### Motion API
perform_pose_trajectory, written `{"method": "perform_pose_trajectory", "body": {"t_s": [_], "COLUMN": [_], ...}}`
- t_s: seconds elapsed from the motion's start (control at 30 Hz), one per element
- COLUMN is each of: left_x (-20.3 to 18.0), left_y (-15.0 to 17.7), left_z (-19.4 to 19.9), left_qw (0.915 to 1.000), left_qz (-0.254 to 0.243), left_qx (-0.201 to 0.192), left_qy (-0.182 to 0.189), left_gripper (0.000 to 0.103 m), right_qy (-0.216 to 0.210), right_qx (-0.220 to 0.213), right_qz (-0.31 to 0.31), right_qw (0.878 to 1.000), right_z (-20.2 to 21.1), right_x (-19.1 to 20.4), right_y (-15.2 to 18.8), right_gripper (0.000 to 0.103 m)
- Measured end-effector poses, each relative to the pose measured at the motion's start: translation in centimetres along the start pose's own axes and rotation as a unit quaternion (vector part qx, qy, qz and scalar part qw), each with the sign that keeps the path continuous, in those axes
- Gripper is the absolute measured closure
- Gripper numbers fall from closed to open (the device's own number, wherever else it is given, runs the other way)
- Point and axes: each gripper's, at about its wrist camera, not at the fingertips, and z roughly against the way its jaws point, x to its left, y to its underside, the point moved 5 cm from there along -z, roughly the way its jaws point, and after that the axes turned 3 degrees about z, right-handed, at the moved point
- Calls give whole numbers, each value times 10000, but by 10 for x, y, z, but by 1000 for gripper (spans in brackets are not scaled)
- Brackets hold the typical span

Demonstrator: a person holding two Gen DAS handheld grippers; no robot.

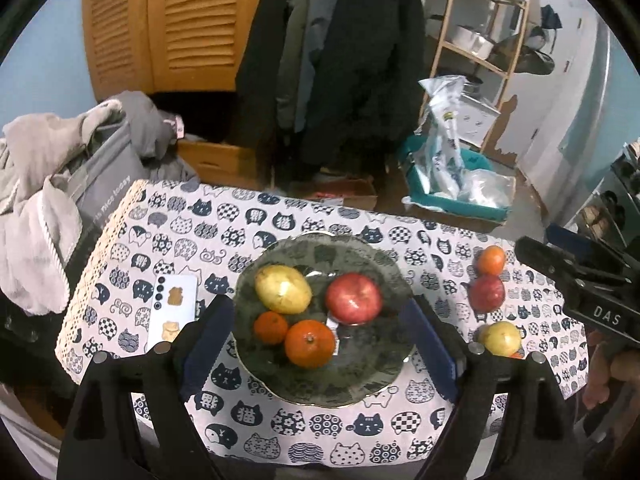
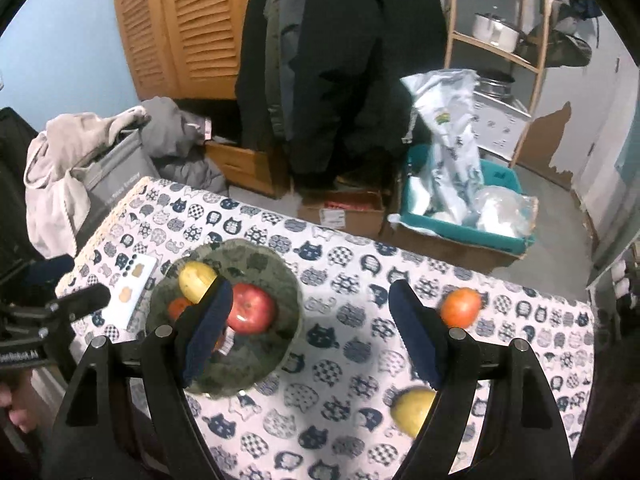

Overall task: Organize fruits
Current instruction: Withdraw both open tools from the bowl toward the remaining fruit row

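Observation:
A dark green plate (image 1: 360, 384) on the cat-print tablecloth holds a yellow fruit (image 1: 283, 289), a red apple (image 1: 353, 298) and two oranges (image 1: 310, 342), the smaller one (image 1: 270, 327) to the left. My left gripper (image 1: 318, 306) hangs open above this plate, gripping nothing. Loose on the cloth to the right lie an orange (image 1: 491, 260), a red apple (image 1: 486, 293) and a yellow fruit (image 1: 500, 338). My right gripper (image 2: 310, 286) is open and empty above the cloth between the plate (image 2: 280, 280) and the loose orange (image 2: 460, 306); its right finger partly hides the yellow fruit (image 2: 412, 408).
A white phone (image 1: 172, 308) lies left of the plate. Grey bags and clothes (image 1: 60, 184) crowd the table's left edge. Beyond the far edge stand cardboard boxes (image 2: 344, 210), a teal bin (image 2: 460, 224) with plastic bags, hanging coats and a wooden shelf.

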Motion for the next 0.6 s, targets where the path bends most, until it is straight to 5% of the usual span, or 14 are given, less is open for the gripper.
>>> {"method": "perform_pose_trajectory", "body": {"t_s": [0.6], "left_x": [-82], "left_y": [9], "left_z": [18], "left_qw": [9969], "left_qz": [-689], "left_qx": [-130], "left_qy": [360], "left_gripper": [9], "right_qy": [476], "right_qx": [-177], "right_qz": [-437], "right_qw": [9978], "right_z": [64], "right_x": [-79], "right_y": [51], "right_gripper": [22]}}
